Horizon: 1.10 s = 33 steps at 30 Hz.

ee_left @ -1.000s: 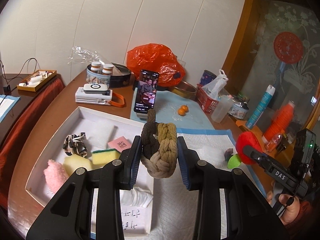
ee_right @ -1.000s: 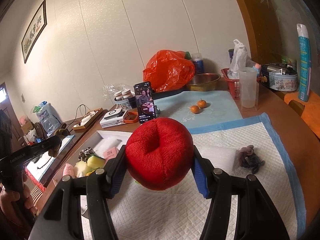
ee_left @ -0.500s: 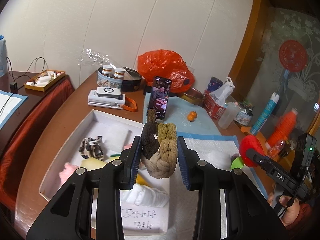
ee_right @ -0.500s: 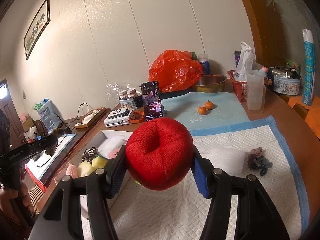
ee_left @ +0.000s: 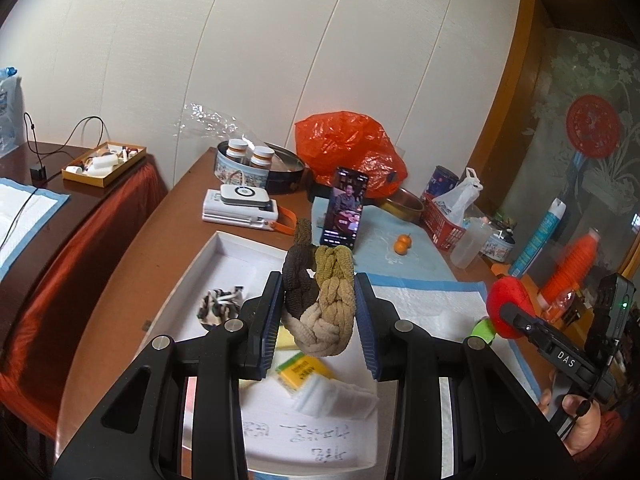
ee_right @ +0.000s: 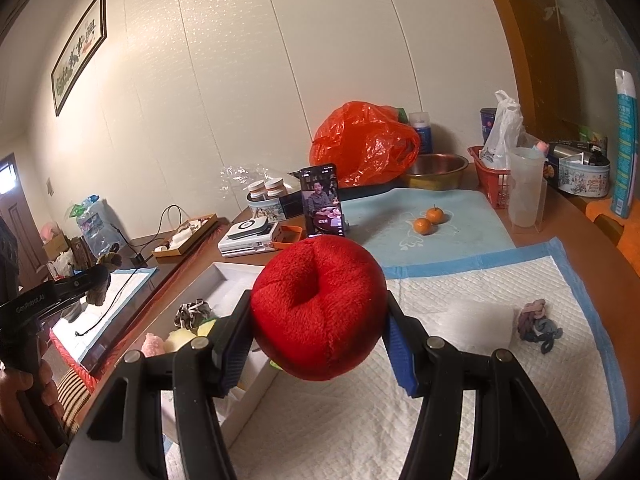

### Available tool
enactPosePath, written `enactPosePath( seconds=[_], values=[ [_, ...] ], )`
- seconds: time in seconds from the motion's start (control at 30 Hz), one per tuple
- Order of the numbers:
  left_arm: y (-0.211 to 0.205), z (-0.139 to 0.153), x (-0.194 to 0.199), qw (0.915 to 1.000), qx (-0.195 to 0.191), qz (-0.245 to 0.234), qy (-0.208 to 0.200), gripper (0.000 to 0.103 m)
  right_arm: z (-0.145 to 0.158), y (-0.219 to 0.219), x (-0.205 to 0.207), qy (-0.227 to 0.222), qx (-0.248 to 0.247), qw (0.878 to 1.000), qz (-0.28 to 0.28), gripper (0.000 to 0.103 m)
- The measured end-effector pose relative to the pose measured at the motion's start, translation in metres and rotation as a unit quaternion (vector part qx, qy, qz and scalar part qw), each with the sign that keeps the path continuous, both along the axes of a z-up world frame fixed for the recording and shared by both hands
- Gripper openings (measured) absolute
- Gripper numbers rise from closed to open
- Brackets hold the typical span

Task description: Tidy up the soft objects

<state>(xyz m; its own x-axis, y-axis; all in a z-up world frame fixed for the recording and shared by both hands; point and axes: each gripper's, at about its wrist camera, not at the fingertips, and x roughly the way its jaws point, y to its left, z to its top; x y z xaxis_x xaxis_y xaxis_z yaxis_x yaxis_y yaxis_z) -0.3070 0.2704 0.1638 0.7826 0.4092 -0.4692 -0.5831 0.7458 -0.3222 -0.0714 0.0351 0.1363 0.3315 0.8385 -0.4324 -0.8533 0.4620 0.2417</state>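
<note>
The shallow white cardboard tray [ee_left: 224, 256] at left collects the soft items; a zebra-striped fabric scrunchie [ee_left: 218, 304] already lies inside. The left gripper [ee_left: 318, 312], jaws narrowed, clamps a braided brown-and-tan fabric knot [ee_left: 320, 300] above the tray, presumably for release there. The right gripper [ee_right: 318, 336], jaws about half spread, grips a red plush apple [ee_right: 318, 306] over the white quilted pad [ee_right: 460, 380], just beside the tray edge. A multicoloured hair tie [ee_right: 536, 322] remains on that pad.

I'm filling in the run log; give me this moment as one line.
left gripper: shut on braided knot | right gripper: shut on red plush apple | both above white tray | scrunchie on pad
</note>
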Motion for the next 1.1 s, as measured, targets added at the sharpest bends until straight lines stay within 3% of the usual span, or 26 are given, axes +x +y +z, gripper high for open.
enactPosePath(
  seconds=[0.47, 0.57, 0.87, 0.97, 1.1],
  values=[
    [0.062, 0.052, -0.002, 0.9982, 0.048, -0.030, -0.019, 0.034, 0.032, 0.052, -0.018, -0.011, 0.010, 1.000, 0.007, 0.060],
    [0.072, 0.039, 0.011, 0.9983, 0.032, -0.047, -0.004, 0.034, 0.030, 0.073, -0.022, 0.004, 0.001, 1.000, 0.021, 0.060],
    [0.101, -0.042, 0.051, 0.9930, -0.062, -0.079, 0.061, 0.034, -0.016, 0.133, -0.026, 0.082, -0.050, 0.994, 0.044, 0.060],
    [0.105, -0.055, 0.058, 0.9908, -0.078, -0.083, 0.072, 0.035, -0.032, 0.150, -0.020, 0.114, -0.064, 0.990, 0.044, 0.060],
    [0.111, -0.065, 0.062, 0.9894, -0.088, -0.082, 0.082, 0.042, -0.047, 0.168, -0.019, 0.124, -0.079, 0.988, 0.044, 0.061]
  ],
)
